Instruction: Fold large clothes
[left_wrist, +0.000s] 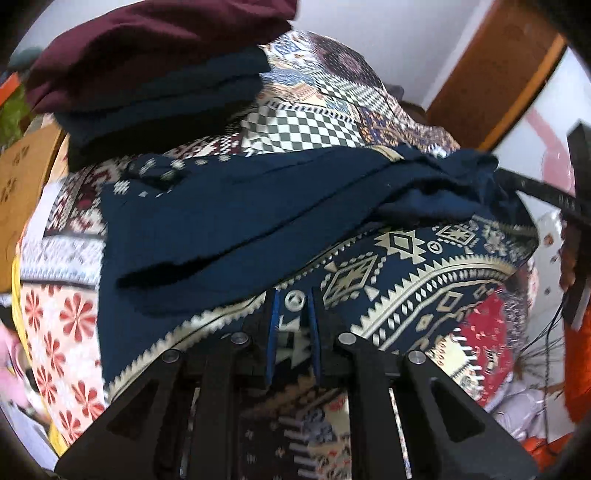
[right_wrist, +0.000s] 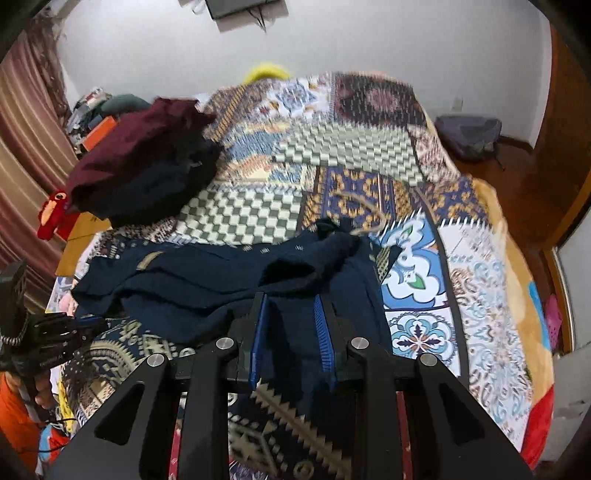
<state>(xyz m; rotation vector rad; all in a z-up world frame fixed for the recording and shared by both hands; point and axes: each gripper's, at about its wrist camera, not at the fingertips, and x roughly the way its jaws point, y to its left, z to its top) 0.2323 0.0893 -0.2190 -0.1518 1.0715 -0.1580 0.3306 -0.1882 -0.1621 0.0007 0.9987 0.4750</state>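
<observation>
Navy garment (right_wrist: 221, 284) lies rumpled on the patterned bedspread (right_wrist: 424, 280), long axis running side to side across both views, bunched and crumpled toward its right end. The right claw (right_wrist: 291, 332) sits right over the garment's near edge at that bunched end: navy cloth shows between its blue pads (right_wrist: 321, 332) and just ahead of them, but the jaws stand a narrow gap apart and I cannot tell whether the pads actually pinch the fabric or only hang above it. The left claw (left_wrist: 291, 325) is off the garment: only bedspread pattern shows in its narrow gap, nothing held, jaws nearly closed. From the left claw the garment (left_wrist: 240, 221) lies ahead and slightly left, near hem close but not touching, stretching away to the right where it ends in the crumpled knot beside a black strap or cable. So the right hand is the nearer one, already at the cloth; the left needs a short reach forward to meet the hem. Judgement: folding barely started, the piece isn't yet flattened, and the next move likely wants both claws on the near edge, spread along the long axis. A maroon and dark pile of clothes (right_wrist: 147, 162) sits well ahead-left of both claws, apart from the navy piece.
</observation>
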